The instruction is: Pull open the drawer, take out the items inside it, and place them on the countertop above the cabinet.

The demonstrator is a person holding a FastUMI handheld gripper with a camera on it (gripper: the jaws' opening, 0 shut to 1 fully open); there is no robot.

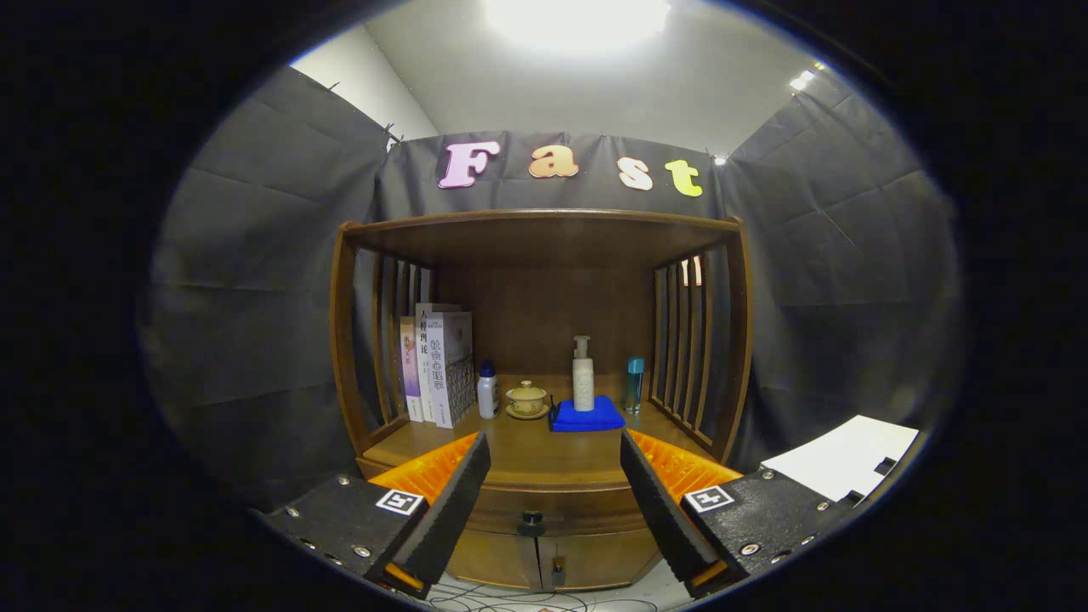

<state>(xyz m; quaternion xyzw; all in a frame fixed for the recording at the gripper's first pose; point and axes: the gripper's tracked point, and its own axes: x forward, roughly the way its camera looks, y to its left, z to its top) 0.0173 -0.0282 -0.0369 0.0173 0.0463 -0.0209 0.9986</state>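
Sitting shut right now, the drawer [552, 508] is just ahead of the fingers and a bit below them, with its little dark knob [532, 518] landing in the gap between the two pads. My guess is that's on purpose: the gripper [553, 501] is being held square to the cabinet [544, 561] so the knob stays centred for a straight pull. Fingers [446, 510] are spread wide, gripping nothing, and not touching the knob as far as I can tell. So step one isn't done yet, and whatever's in the drawer is hidden.

Beyond the fingers is the countertop [527, 450], where the stuff is supposed to end up. Its front strip is looking bare, which is handy, since everything already there is pushed toward the back.

Counting what's sitting back there: three books [438, 365] standing upright against the left slats, one small white bottle [487, 391] beside them, one lidded cup on a saucer [527, 399], one pump bottle [583, 374] standing on one blue cloth [586, 418], and one teal bottle [635, 384] near the right slats. One drawer, one knob.
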